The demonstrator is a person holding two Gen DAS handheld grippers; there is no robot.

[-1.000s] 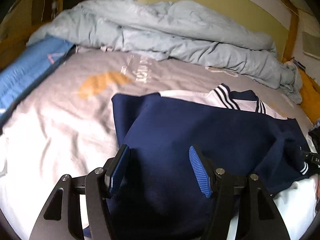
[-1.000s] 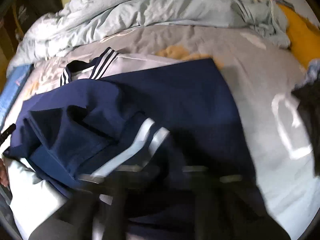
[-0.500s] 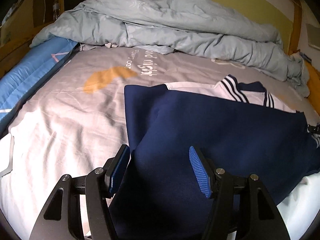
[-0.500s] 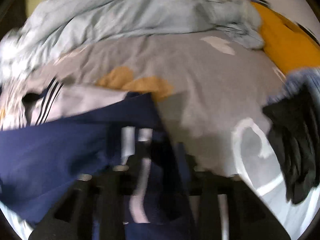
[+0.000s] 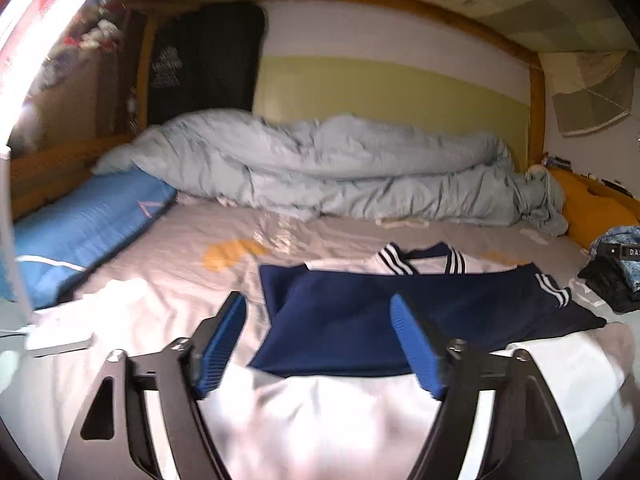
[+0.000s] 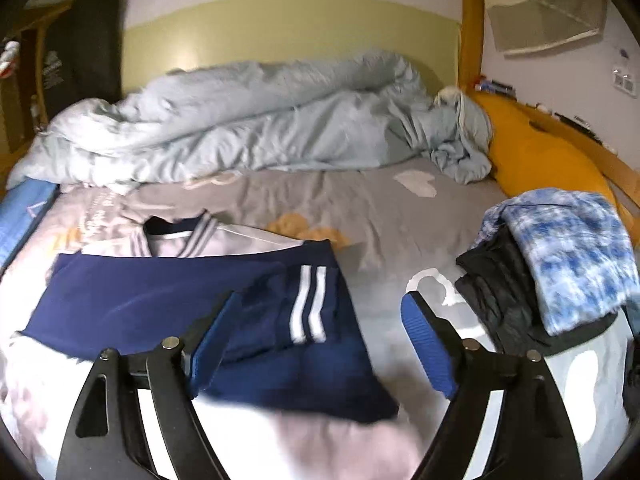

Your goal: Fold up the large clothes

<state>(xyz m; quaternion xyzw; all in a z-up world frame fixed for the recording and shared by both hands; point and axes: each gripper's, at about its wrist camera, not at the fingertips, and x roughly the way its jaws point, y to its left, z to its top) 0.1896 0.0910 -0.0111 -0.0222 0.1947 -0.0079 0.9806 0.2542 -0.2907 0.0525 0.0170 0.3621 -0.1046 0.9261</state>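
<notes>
Both tongs opening wide and empty: left gripper (image 5: 318, 340) and right gripper (image 6: 320, 340) hang above the navy jacket (image 5: 380, 316), released, lying folded near the bed's (image 5: 140, 312) front edge

Stood around a bed (image 5: 132, 280): wooden frame (image 5: 538, 112) arching behind, wall (image 5: 392, 92) beyond banded green under white. Lay heaped along the bed's far side: pale blue duvet (image 5: 328, 168). Glared at the bed's left: bright light (image 5: 28, 60). Lay along its right edge: orange cushion (image 6: 536, 152).
</notes>
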